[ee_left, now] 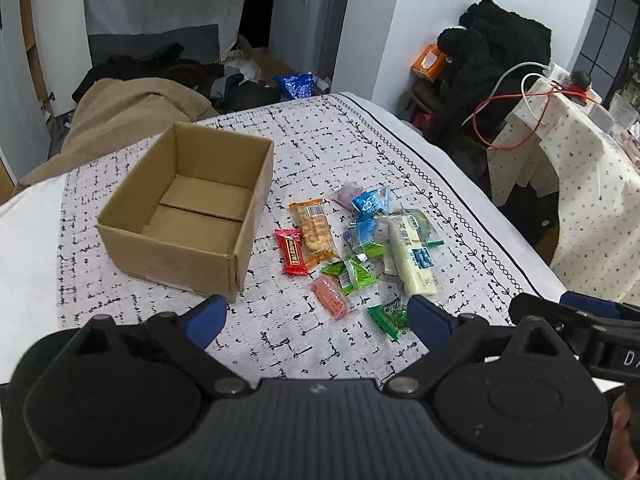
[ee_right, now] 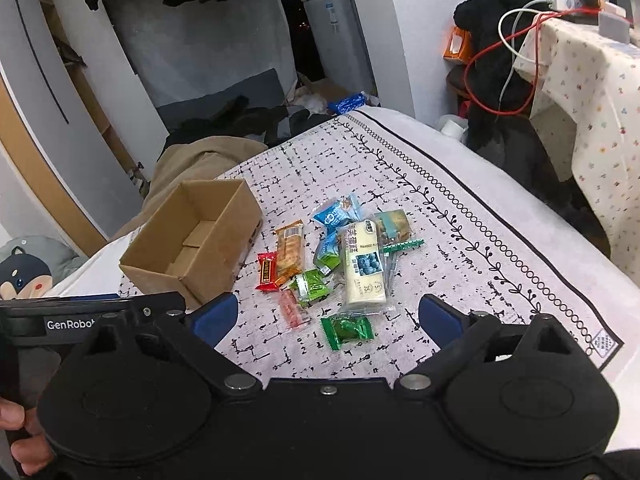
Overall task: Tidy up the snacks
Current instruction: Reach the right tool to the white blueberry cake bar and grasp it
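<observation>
An empty cardboard box (ee_left: 188, 216) (ee_right: 192, 240) stands on the patterned cloth. To its right lies a loose heap of several wrapped snacks: a red bar (ee_left: 291, 251) (ee_right: 267, 271), an orange cracker pack (ee_left: 314, 229) (ee_right: 289, 251), a long white cake bar (ee_left: 412, 256) (ee_right: 365, 266), blue packs (ee_left: 368, 202) (ee_right: 334, 212), a pink pack (ee_left: 331, 297) (ee_right: 292, 308) and a green candy (ee_left: 390, 316) (ee_right: 348, 331). My left gripper (ee_left: 316, 320) is open, hovering short of the pink pack. My right gripper (ee_right: 328, 316) is open too, above the green candy.
The cloth-covered bed (ee_left: 360, 152) drops off at its right border. A floral-covered side table (ee_left: 580, 152) (ee_right: 592, 92) with red and white cables stands to the right. Beige bedding (ee_left: 132, 108) and dark clothes lie behind the box. The right gripper's body (ee_left: 580, 320) shows at the left view's edge.
</observation>
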`<state>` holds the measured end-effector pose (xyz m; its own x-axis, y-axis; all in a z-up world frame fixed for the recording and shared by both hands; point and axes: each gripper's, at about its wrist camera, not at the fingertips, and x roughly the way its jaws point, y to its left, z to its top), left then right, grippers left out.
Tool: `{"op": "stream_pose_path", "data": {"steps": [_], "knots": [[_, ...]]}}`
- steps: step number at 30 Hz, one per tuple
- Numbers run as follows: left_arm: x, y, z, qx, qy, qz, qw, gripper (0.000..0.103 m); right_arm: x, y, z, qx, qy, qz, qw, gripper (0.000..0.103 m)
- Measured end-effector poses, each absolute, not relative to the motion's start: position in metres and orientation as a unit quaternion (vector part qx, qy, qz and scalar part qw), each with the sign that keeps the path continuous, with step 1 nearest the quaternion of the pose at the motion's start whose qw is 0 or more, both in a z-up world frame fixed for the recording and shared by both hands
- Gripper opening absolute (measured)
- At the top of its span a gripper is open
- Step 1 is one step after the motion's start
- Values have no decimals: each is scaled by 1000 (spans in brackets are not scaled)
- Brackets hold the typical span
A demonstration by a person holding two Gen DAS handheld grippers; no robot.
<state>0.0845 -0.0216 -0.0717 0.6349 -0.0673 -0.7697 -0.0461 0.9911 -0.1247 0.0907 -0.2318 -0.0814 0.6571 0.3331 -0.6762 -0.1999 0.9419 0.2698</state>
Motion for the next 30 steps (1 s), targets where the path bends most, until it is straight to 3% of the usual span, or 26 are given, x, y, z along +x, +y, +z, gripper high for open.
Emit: {"op": "stream_pose_path", "data": {"steps": [6, 13, 18, 30], "knots": [[102, -26, -87, -80, 441, -1, 894, 92, 111, -235, -96, 91, 397, 151, 900, 95], [122, -31, -108, -88, 457, 9, 885, 80, 134, -241, -122, 125, 414, 161, 887, 78], [136, -33, -125, -97, 474, 16, 875, 70, 147, -243, -137, 134, 426, 156, 881, 76], [179, -44, -170, -119, 511, 38, 850, 64, 189, -238, -169, 135, 463, 154, 862, 74]]}}
